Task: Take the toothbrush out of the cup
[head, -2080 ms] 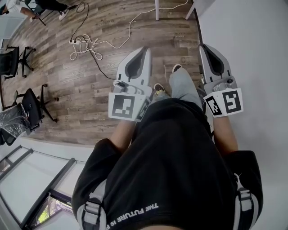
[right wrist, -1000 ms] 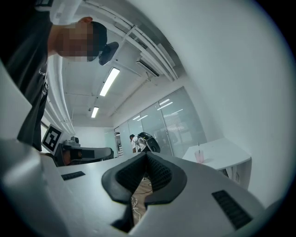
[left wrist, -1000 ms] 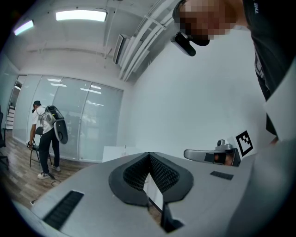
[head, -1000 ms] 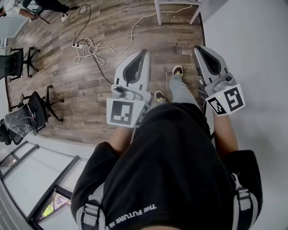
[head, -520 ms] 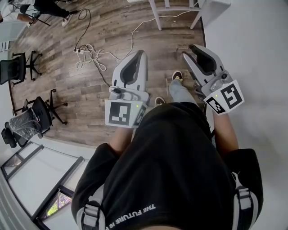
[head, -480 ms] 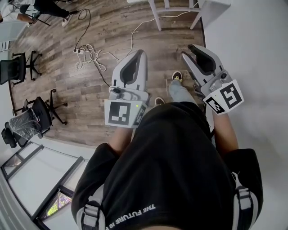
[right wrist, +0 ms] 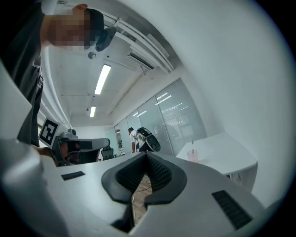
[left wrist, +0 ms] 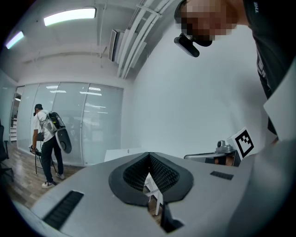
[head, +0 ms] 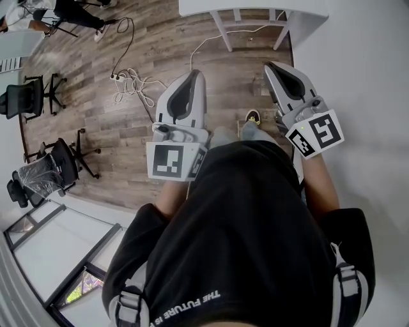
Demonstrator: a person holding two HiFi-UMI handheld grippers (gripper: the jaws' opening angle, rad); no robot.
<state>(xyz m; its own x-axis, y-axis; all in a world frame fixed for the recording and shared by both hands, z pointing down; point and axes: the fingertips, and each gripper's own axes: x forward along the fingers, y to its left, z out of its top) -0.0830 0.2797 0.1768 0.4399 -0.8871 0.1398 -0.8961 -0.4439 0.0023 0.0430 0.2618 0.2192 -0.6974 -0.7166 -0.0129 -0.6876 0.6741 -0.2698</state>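
A pink cup [right wrist: 192, 156] stands on a white table [right wrist: 226, 157] ahead in the right gripper view, with a thin toothbrush [right wrist: 192, 145] sticking up out of it. The head view shows only the table's near edge [head: 255, 6] and legs, not the cup. My left gripper [head: 195, 73] and right gripper [head: 271, 66] are held out over the wooden floor, short of the table. Both are shut with nothing between the pads. In their own views the left gripper [left wrist: 149, 155] and right gripper [right wrist: 147, 155] each show jaw tips touching.
A white wall [head: 370, 96] runs close along the right. Cables and a power strip [head: 128, 80] lie on the floor at left, with black office chairs [head: 57, 159] beyond. A person with a backpack [left wrist: 46, 136] stands by glass partitions far off.
The white table's edge has come into the top of the head view as I moved forward. Both grippers stay shut; the right one has swung back straight.
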